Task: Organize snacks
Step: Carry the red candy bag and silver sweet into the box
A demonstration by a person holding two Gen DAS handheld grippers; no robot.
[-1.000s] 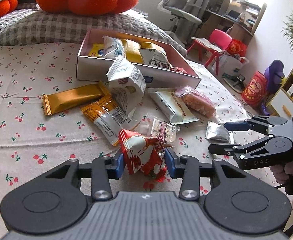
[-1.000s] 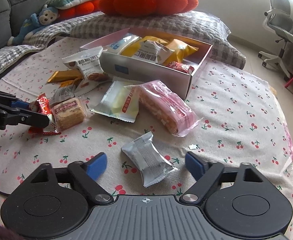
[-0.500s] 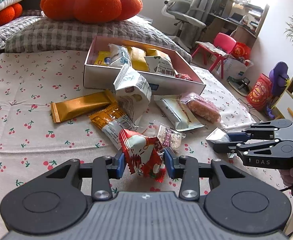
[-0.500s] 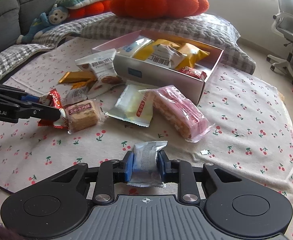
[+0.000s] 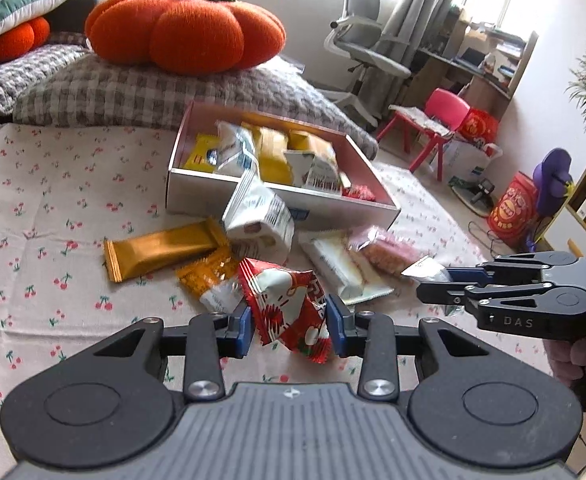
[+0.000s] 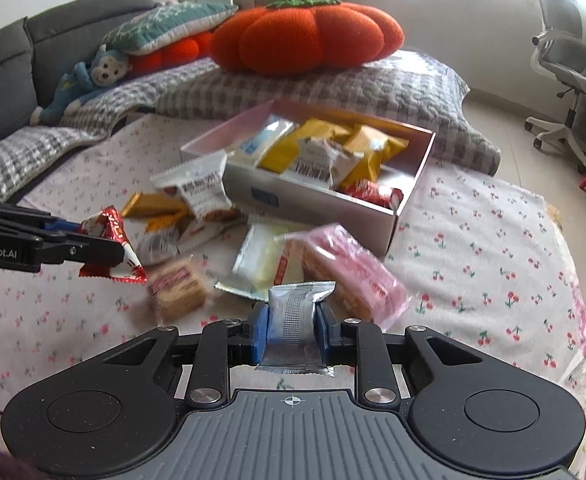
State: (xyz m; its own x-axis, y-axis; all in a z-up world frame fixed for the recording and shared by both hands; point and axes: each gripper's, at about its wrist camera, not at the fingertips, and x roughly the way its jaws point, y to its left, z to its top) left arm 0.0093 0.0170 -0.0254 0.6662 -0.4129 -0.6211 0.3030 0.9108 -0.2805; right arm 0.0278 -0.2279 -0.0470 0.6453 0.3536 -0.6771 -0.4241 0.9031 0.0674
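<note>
Pinching a silver pack [image 6: 297,322], the right tool [image 6: 292,334] has just snapped shut and lifted it; left tool [image 5: 287,326] squeezes a red bag [image 5: 289,306].

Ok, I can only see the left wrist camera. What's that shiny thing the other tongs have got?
Observer: The right tongs are shut on a whole silver packet with a ribbed seam down its middle.
Operator: Is anything hiding behind my red snack?
Observer: Yes, a square biscuit packet lies on the cherry cloth next to it.
Operator: Any toys around?
Observer: A blue monkey toy lies on the grey checked blanket by the sofa.
</note>
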